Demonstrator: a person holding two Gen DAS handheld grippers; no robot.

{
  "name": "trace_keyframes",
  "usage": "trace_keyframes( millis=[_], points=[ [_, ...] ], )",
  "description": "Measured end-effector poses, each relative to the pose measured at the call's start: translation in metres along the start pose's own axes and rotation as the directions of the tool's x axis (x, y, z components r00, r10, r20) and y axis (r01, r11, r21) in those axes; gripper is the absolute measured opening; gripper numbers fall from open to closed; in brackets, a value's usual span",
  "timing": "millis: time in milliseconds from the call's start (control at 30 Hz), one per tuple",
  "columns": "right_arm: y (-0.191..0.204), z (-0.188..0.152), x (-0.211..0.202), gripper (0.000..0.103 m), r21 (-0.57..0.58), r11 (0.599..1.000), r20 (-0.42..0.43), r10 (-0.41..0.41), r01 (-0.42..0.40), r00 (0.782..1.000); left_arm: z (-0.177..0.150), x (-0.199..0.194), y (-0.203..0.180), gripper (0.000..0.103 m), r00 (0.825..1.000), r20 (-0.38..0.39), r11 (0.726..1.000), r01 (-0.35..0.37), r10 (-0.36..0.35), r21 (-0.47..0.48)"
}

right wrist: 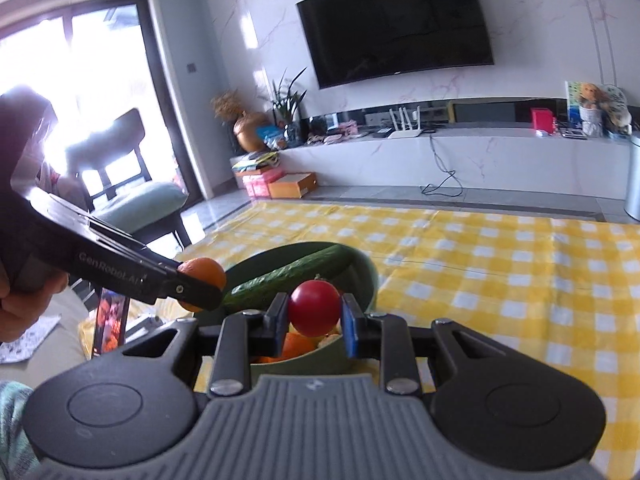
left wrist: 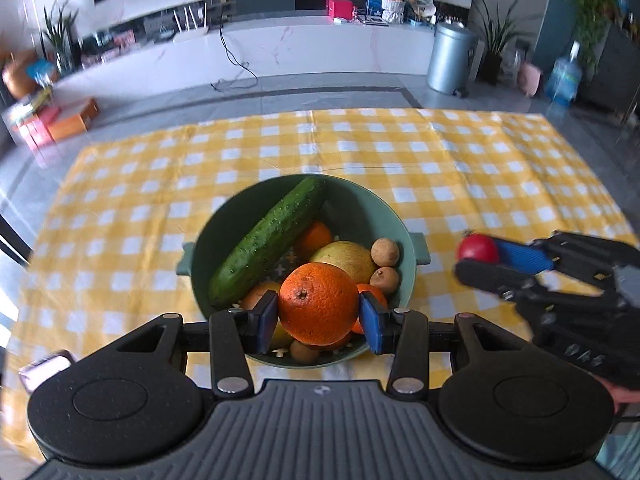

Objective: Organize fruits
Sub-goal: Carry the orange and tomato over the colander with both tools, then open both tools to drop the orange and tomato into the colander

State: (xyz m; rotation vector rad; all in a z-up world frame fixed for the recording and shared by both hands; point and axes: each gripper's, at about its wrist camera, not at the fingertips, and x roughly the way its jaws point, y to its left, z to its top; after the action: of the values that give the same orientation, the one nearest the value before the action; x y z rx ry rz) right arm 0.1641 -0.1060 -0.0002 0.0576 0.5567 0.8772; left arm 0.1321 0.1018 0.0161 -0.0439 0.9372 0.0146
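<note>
Left wrist view shows the yellow checked cloth [left wrist: 440, 152] spread wide, and I read its bare squares as the sorting ground. On it sits the green bowl [left wrist: 404, 236], piled with produce: a long cucumber [left wrist: 264, 244] leaning across the rim, a pale yellow-green fruit [left wrist: 348, 256], more oranges and small brown fruits [left wrist: 386, 252] beneath. My left gripper [left wrist: 318, 316] is clamped on the big orange [left wrist: 316, 304], pads pressing its sides, holding it above the bowl so it clears the heap. My right gripper [right wrist: 314, 314] is clenched on a small red tomato [right wrist: 314, 308], raised just over the bowl's near edge; its narrow grip suits so small a fruit. Both pieces hang clear of the pile, which I judge means each is bound for its own spot on the cloth.
</note>
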Motion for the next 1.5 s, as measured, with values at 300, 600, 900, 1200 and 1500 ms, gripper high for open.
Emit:
trace_keyframes(
  millis=[300, 600, 900, 1200, 1500],
  points=[
    [0.006, 0.009, 0.054, 0.024, -0.158, 0.987, -0.089, 0.005, -0.019, 0.996, 0.004, 0.040, 0.015, 0.049, 0.998, -0.026, 0.998, 0.050, -0.049, 0.039],
    [-0.006, 0.026, 0.103, 0.024, -0.299, 0.953, -0.193, -0.005, -0.054, 0.981, 0.011, 0.072, 0.023, 0.049, 0.998, -0.036, 0.991, 0.061, -0.057, 0.123],
    [-0.006, 0.030, 0.131, 0.024, -0.388, 0.920, -0.238, -0.039, -0.059, 0.970, 0.011, 0.080, 0.022, 0.051, 0.996, -0.038, 0.985, 0.083, -0.078, 0.154],
    [-0.010, 0.027, 0.149, 0.024, -0.395, 0.917, -0.281, -0.066, -0.052, 0.957, 0.004, 0.080, 0.022, 0.060, 0.997, -0.038, 0.984, 0.079, -0.074, 0.161],
    [-0.014, 0.028, 0.156, 0.024, -0.368, 0.930, -0.288, -0.088, -0.026, 0.953, 0.005, 0.062, 0.017, 0.067, 0.996, -0.001, 0.979, 0.083, -0.084, 0.185]
  ],
)
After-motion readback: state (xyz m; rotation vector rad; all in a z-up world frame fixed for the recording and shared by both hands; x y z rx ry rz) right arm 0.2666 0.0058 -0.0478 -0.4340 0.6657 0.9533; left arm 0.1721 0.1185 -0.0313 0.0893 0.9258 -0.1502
